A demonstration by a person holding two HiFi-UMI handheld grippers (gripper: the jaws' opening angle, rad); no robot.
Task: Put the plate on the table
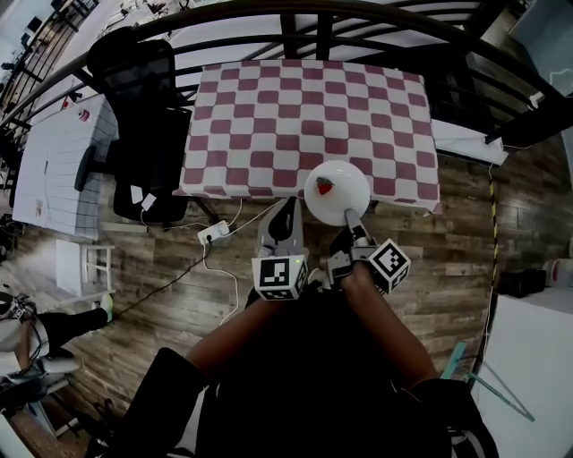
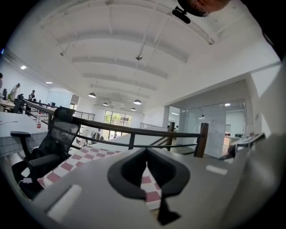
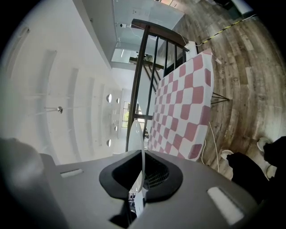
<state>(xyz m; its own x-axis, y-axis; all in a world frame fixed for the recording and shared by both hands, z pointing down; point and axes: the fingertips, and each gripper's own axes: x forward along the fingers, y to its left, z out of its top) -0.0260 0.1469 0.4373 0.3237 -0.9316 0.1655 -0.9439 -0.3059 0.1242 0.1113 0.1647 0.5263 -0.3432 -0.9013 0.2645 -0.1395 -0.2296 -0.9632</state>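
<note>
A white plate (image 1: 340,179) with a small red thing (image 1: 324,186) on it hangs level over the near edge of the table (image 1: 309,107), which wears a red-and-white checked cloth. My right gripper (image 1: 349,217) is shut on the plate's near rim. In the right gripper view the plate (image 3: 142,147) shows edge-on, pinched between the jaws of the right gripper (image 3: 140,179), with the table (image 3: 183,103) beyond. My left gripper (image 1: 286,212) is just left of the plate, over the floor, shut and holding nothing. In its own view the left gripper (image 2: 145,172) points at the checked cloth (image 2: 89,156).
A black office chair (image 1: 148,125) stands at the table's left side. A dark railing (image 1: 313,18) runs behind the table. A white power strip (image 1: 213,234) with cables lies on the wooden floor below the table's near left corner. A white desk (image 1: 54,161) is further left.
</note>
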